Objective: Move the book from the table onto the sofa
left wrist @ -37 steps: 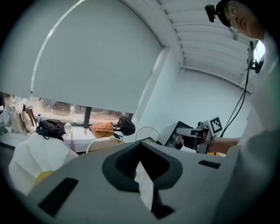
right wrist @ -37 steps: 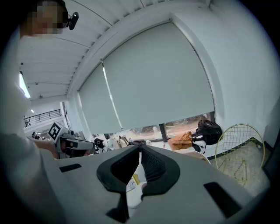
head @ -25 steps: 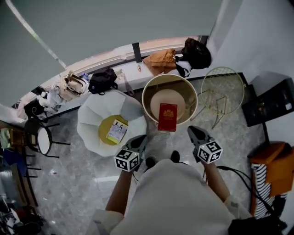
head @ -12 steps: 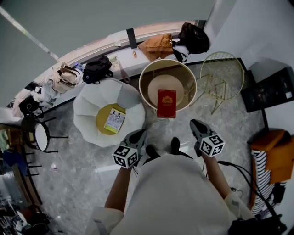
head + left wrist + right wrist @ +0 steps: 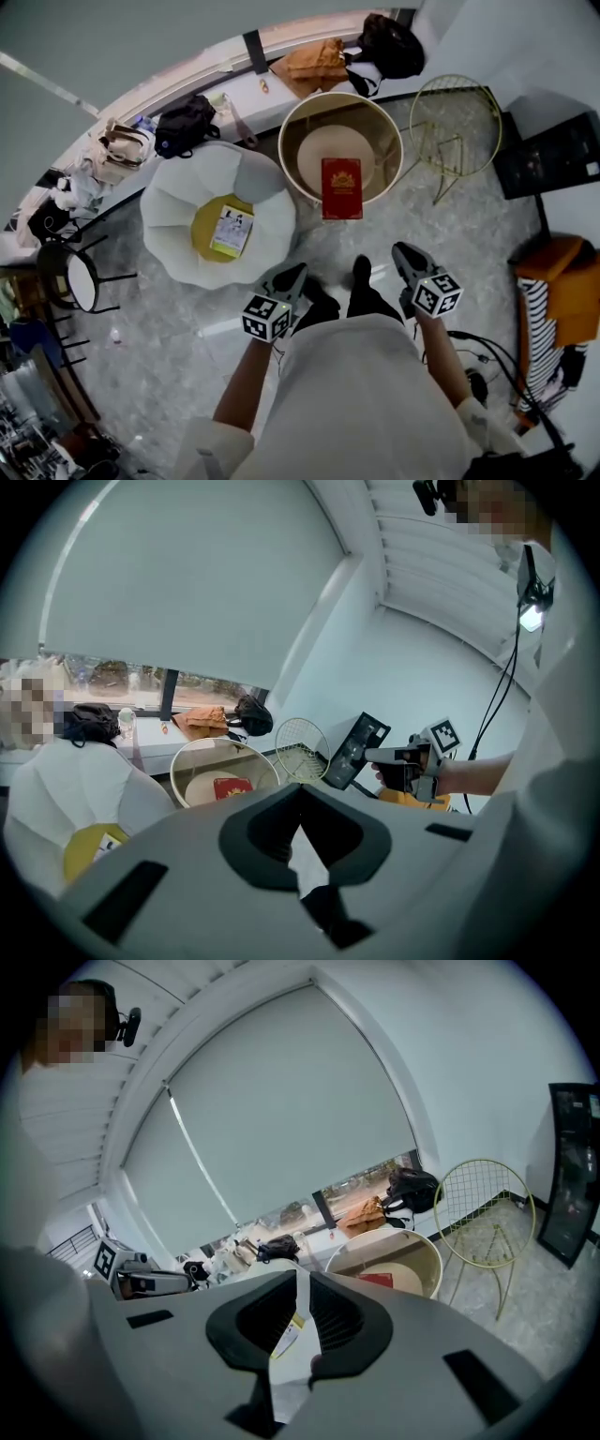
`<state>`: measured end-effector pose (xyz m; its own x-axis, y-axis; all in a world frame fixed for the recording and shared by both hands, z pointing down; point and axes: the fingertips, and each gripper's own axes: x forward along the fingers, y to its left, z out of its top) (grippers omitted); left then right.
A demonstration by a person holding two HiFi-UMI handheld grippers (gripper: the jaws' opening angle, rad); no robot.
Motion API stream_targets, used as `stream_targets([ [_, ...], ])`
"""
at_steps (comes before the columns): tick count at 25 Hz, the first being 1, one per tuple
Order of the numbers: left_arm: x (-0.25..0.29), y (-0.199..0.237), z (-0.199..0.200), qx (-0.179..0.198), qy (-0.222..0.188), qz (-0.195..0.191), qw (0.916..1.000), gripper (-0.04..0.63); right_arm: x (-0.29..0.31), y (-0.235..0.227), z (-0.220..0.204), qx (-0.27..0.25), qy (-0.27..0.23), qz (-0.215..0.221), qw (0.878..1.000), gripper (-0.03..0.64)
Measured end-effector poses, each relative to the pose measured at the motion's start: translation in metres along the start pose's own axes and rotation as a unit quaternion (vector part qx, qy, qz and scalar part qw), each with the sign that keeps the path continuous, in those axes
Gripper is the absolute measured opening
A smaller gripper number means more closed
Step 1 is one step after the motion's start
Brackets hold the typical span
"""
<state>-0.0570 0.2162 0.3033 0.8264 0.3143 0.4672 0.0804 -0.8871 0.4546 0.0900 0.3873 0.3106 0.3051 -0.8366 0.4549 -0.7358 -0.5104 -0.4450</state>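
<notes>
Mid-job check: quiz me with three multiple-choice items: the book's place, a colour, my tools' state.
1. Where does the red book lie? A on the round table; B on the floor; C on the window ledge.
2. The cushion on the white sofa is: A blue; B yellow; C black.
3. The left tool and right tool are: A both shut, empty; B both clamped on the book; C both wide open.
1 A: it lies on the tabletop. 2 B: its centre shows yellow. 3 A: each tool's view shows jaws together, nothing between.
</notes>
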Motion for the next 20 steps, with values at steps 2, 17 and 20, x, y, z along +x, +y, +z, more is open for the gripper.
stream_targets([
  [2,0.005,0.004,-0.004,-0.001,0.007,-0.003,1.0000,0.002,0.003,-0.001,-0.006,0.009,0.005,-0.002,1.000,0.048],
  [17,0.111,0.061,-0.039,-0.080,0.010,0.057,0.9951,0.002,0.082,-0.101,-0.059,0.077,0.106,0.029,0.991,0.141],
  [20,0.142,0.082,-0.051,-0.101,0.006,0.074,0.9921,0.002,0.114,-0.129,-0.077,0.086,0.137,0.047,0.986,0.158],
])
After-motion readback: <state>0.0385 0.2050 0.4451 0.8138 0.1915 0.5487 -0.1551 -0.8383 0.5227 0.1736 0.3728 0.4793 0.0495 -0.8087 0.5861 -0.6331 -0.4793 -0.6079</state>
